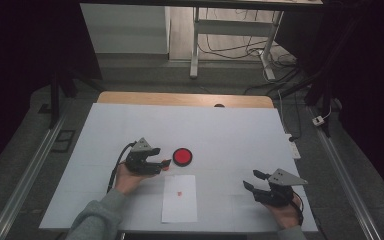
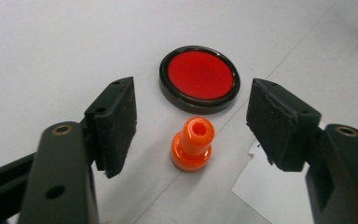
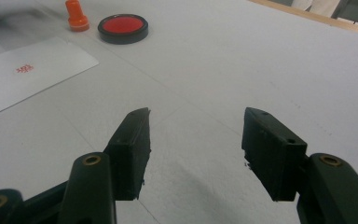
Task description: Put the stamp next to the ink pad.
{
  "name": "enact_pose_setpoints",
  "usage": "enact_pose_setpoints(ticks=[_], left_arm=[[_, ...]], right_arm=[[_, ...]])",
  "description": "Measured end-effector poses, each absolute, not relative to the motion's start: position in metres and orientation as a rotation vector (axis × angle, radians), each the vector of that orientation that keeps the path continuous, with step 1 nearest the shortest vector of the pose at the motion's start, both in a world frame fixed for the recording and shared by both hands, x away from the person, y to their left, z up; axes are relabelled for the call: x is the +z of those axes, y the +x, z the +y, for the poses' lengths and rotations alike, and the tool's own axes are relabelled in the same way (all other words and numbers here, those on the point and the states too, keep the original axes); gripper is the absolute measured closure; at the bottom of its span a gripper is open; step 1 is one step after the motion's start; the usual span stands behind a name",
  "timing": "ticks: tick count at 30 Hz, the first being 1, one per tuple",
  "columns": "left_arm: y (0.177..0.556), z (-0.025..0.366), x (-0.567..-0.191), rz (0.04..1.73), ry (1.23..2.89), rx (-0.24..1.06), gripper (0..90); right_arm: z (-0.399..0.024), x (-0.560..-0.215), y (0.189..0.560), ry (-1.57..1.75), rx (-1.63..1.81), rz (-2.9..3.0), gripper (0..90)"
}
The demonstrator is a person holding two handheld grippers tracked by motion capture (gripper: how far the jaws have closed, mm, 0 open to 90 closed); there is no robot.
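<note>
Between the spread jaws of the left gripper point(image 2: 191, 126) stands an orange stamp point(image 2: 192, 144), upright on the white table cover point(image 2: 51, 42), handle up, with clear space on either side; neither pad touches it, so nothing is grasped. Just beyond it, close but apart, lies the round red ink pad point(image 2: 199, 77) in its black tray. At the near right of the left gripper view the corner of a white paper sheet point(image 2: 279, 196) reaches in; in the high view that sheet point(image 1: 180, 200) carries a small red mark point(image 1: 179, 193) and lies just on the person's side of the stamp point(image 1: 166, 163) and ink pad point(image 1: 182, 156).

The right gripper point(image 1: 260, 182) hovers well apart over bare table near the right edge, its jaws likewise released and empty.

The stamp looks narrow and top-heavy, so a pad arriving first on one side would likely tip it toward the ink pad or onto the sheet, and a wet face could smear. A pinch high on the rounded handle might let it slip or twist. Nothing pins the loose sheet, so it could shift or lift with the stamp.
</note>
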State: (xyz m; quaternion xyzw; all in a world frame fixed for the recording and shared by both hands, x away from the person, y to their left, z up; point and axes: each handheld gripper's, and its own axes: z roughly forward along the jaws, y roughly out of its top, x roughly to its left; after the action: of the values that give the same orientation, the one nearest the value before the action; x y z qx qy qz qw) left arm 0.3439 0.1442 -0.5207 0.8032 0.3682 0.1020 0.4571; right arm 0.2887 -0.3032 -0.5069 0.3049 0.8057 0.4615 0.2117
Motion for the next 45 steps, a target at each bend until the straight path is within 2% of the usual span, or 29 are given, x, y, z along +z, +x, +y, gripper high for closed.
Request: enact_pose_setpoints(ticks=[21, 45], left_arm=[[0.302, 0.167, -0.494, 0.904, 1.994, 0.213, 26.3], [0.232, 0.223, -0.513, 0.963, 1.973, 0.249, 26.1]], right_arm=[[-0.304, -0.505, 0.288, 0.815, 1.311, 2.236, 40.9], [-0.301, -0.508, 0.287, 0.779, 1.277, 2.263, 39.1]])
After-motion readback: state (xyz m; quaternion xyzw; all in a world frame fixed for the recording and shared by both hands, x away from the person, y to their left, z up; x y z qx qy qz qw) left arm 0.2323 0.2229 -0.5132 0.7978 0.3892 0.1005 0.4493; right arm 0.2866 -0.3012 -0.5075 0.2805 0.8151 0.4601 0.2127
